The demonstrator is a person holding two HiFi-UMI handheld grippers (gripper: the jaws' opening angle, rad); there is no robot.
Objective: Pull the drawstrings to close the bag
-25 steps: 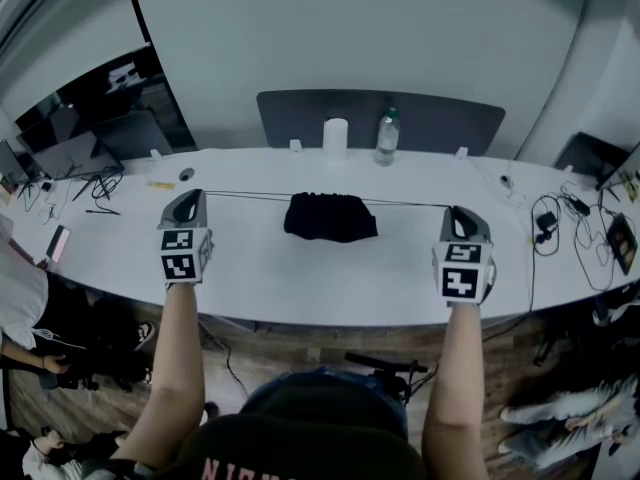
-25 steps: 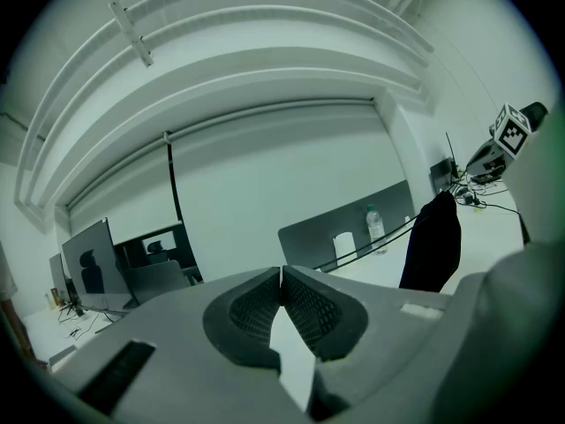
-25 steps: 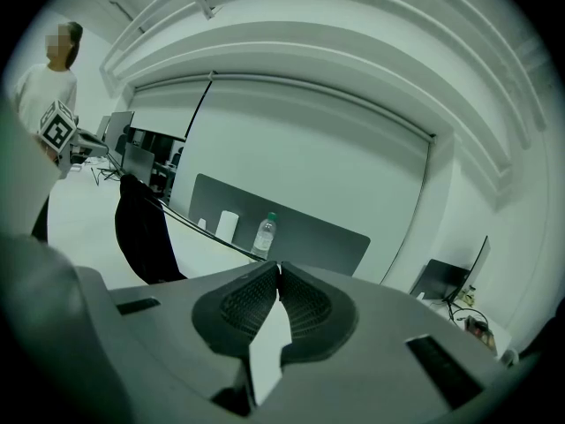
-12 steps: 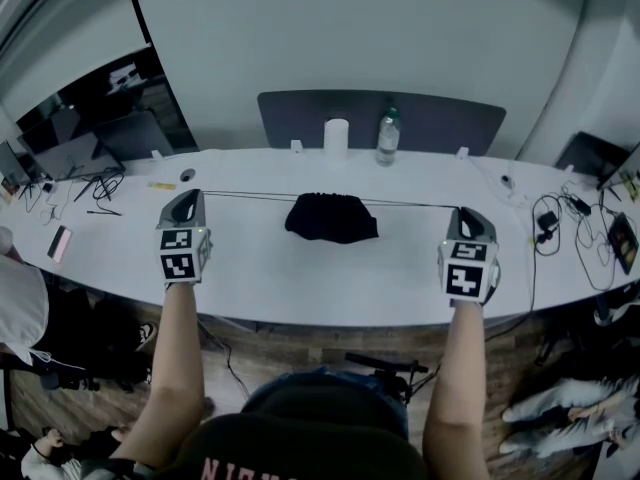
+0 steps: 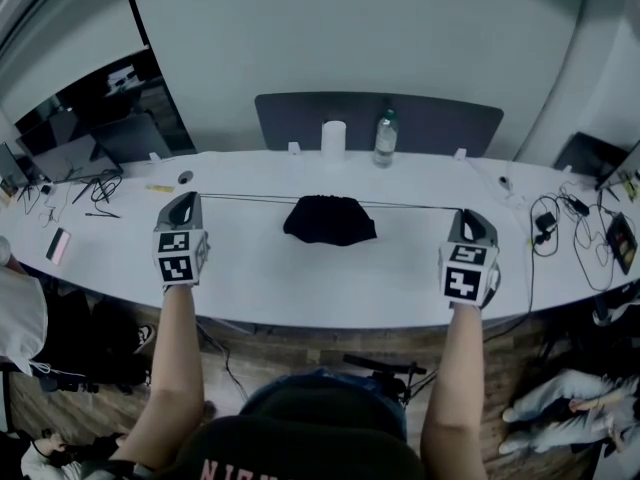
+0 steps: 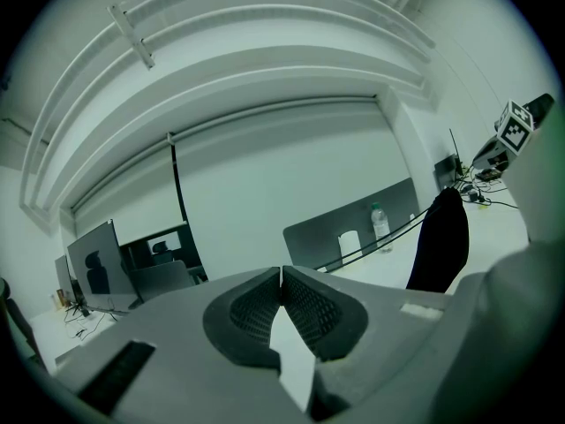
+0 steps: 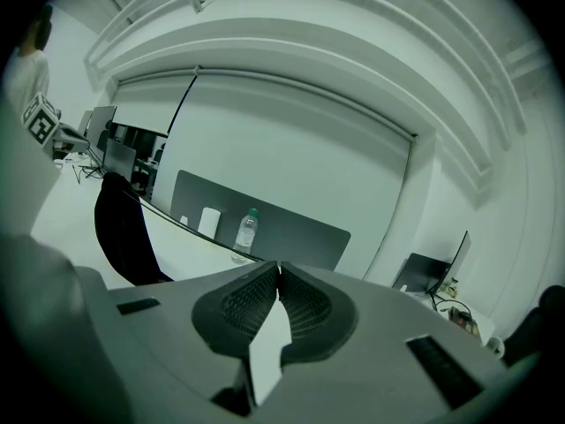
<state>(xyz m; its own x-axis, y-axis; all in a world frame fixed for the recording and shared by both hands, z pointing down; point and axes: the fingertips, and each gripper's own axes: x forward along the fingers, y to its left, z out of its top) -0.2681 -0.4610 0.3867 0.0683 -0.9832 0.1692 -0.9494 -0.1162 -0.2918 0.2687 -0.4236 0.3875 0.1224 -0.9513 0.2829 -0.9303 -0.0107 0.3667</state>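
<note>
In the head view, the left gripper [image 5: 188, 196] had edged slightly outward over the last second and the right gripper [image 5: 465, 213] likewise, so the two stood a little farther apart. The left drawstring [image 5: 245, 196] and right drawstring [image 5: 410, 204] ran straight and taut from the jaw tips to the black bag [image 5: 330, 220], which stayed bunched at mid-table [image 5: 300, 278] between the two. That suggested the mouth was cinched nearly shut, with little slack left.

In the left gripper view, the jaws met at their tips, evidently pinching the cord [image 6: 372, 239] that led off to the bag [image 6: 437, 246].

In the right gripper view, the jaws were likewise closed, with the string [image 7: 190, 225] stretching away to the bag [image 7: 124, 232].
</note>
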